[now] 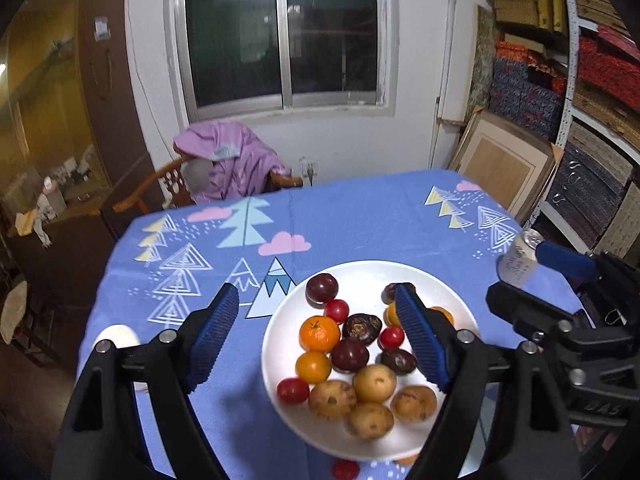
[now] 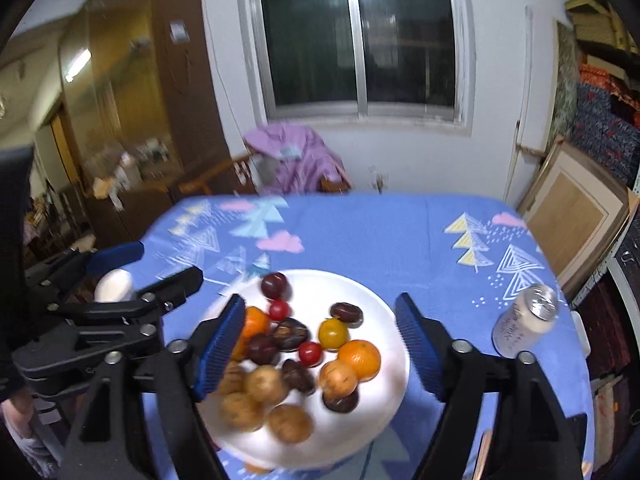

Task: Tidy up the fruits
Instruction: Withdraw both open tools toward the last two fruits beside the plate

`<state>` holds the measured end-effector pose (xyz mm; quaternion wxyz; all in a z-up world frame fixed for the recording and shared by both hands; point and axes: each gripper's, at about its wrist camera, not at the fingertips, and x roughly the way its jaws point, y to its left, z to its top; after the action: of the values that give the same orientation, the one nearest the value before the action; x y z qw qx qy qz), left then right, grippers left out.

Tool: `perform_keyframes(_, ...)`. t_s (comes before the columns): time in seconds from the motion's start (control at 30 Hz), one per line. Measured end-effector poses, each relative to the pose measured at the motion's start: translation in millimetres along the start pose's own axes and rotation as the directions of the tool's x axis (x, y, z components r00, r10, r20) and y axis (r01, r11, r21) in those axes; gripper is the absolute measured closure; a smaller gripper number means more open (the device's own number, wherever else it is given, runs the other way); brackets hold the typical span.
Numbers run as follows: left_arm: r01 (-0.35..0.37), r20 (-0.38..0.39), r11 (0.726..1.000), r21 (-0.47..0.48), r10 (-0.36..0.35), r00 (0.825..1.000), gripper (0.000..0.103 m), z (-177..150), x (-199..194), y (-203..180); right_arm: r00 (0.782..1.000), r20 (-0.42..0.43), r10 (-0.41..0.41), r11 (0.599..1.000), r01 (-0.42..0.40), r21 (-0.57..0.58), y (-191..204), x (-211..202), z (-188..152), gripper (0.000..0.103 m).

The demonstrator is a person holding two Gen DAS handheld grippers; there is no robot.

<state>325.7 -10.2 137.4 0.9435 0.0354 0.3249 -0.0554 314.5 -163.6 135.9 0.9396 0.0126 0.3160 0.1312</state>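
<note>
- While both tools hover above the white plate, no fruit is held: the left gripper has its jaws spread wide with nothing between them, and the right gripper is likewise released and empty.
- By my reading, the step in hand is choosing a piece to pick, so sorting has barely begun (every kind lies mixed together).
- Fruit sits heaped on the plate, mid-table on the blue tablecloth; one cherry tomato lies off the plate at its near edge.
- Next move, I judge: lower one gripper over a single exposed piece, such as the mandarin, and close gently without nudging neighbours.
- Count on the plate, from the left view: four brown speckled round fruits, three cherry tomatoes, two dark plums, about three wrinkled dates, at least three orange citrus (some hidden behind a finger).
- One drink can stands well apart, right of the plate.
</note>
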Motion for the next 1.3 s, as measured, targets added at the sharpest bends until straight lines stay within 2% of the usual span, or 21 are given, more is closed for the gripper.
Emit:
perform_keyframes(0.07,-0.013,0.049,1.0,0.015,0.013,0.999,0.013,-10,-32,-5,1.0,0.028,0.015,1.0,-0.014,-0.005,5,-26,-7,0.017)
perform_keyframes(0.17,-0.031,0.101,0.999,0.034,0.027,0.995,0.011,-31,-70,-14,0.996,0.078,0.041,0.999,-0.04,-0.014,13,-64,-22,0.012)
perform_keyframes(0.23,-0.029,0.114,0.999,0.039,0.024,0.993,0.009,-47,-86,-20,0.992,0.1,0.071,0.997,-0.07,-0.014,15,-84,-36,0.007)
perform_keyframes(0.4,-0.03,0.129,0.999,0.031,0.026,0.991,0.004,-99,-108,-27,0.988,0.115,0.104,0.995,-0.104,-0.004,22,-107,-78,0.006)
perform_keyframes(0.47,-0.027,0.107,0.999,0.028,0.023,0.994,0.004,-121,-103,-27,0.987,0.11,0.116,0.993,-0.117,0.004,22,-107,-101,0.006)
perform_keyframes(0.57,-0.042,0.057,0.999,0.023,0.041,0.998,0.004,-153,-85,-26,0.99,0.126,0.07,0.996,-0.077,0.054,18,-99,-129,0.003)
perform_keyframes(0.7,-0.056,-0.02,0.998,-0.016,0.056,0.998,0.004,-180,-49,-14,0.995,0.101,0.005,0.994,-0.016,0.112,6,-67,-164,0.003)
perform_keyframes(0.83,-0.041,-0.064,0.997,-0.059,0.038,0.997,0.004,-188,-21,-3,0.999,0.044,-0.022,0.981,0.013,0.192,-9,-43,-184,0.003)
perform_keyframes(0.9,-0.014,-0.074,0.997,-0.074,0.009,0.997,0.004,-188,-9,0,0.999,0.036,0.018,0.97,-0.026,0.242,-17,-38,-187,0.003)
perform_keyframes(0.97,0.005,-0.096,0.997,-0.083,-0.013,0.995,0.004,-188,2,0,0.999,0.043,0.02,0.965,-0.03,0.261,-20,-38,-190,0.003)
perform_keyframes(1.07,0.027,-0.122,0.997,-0.077,-0.036,0.992,0.004,-186,13,-4,0.999,0.051,-0.01,0.971,-0.003,0.237,-16,-39,-192,0.003)
perform_keyframes(1.23,0.02,-0.117,1.0,0.007,-0.019,0.993,0.006,-184,19,-21,0.998,0.015,-0.055,0.986,0.051,0.159,-5,-30,-192,0.003)
perform_keyframes(1.3,0.025,-0.114,0.999,0.029,-0.021,0.993,0.014,-184,19,-25,0.998,0.018,-0.065,0.988,0.061,0.144,-3,-30,-192,0.003)
